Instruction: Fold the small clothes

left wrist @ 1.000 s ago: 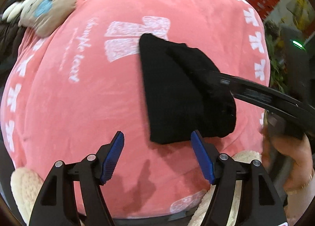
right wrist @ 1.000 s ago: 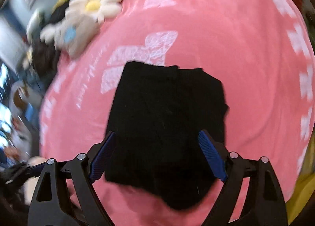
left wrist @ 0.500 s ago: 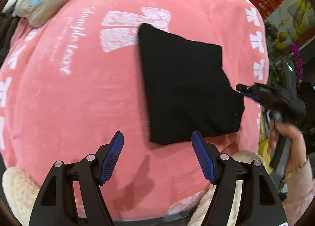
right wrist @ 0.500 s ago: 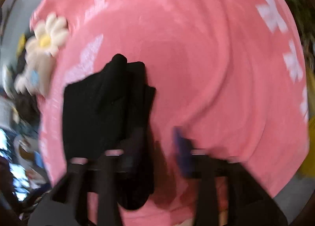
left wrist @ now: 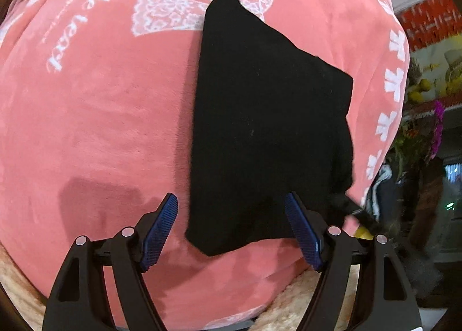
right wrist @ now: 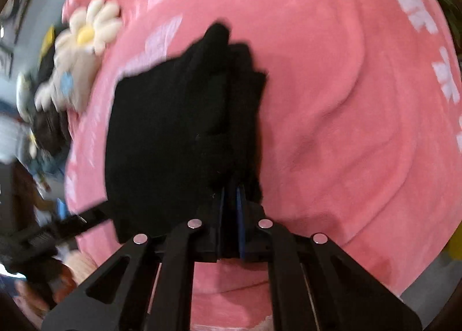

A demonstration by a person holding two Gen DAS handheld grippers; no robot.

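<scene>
The black garment (left wrist: pixel 268 129) lies as a flattened, roughly square stack on the pink plush blanket (left wrist: pixel 95 117), partly covering its white lace-bow print (left wrist: pixel 179 5). Its right edge is bunched and lifted, because the right gripper (right wrist: pixel 230 201) has its jaws pressed almost together on that edge, blue pads only a sliver apart with black cloth between them. That pinch looks meant to carry the edge over for another fold, or to shift the stack. The left gripper (left wrist: pixel 231 230) hovers at the near edge with jaws spread wide and nothing in them, the garment's near corner lying between the pads without visibly touching either; it seems placed to pin or catch that side.

Compared with a second ago, the right gripper has gone from wide open over the garment to clamped on its side, and the cloth there has risen into a ridge. The left gripper has moved closer, so the garment fills more of its view. A daisy-shaped cushion (right wrist: pixel 86 31) sits at the blanket's far-left edge.
</scene>
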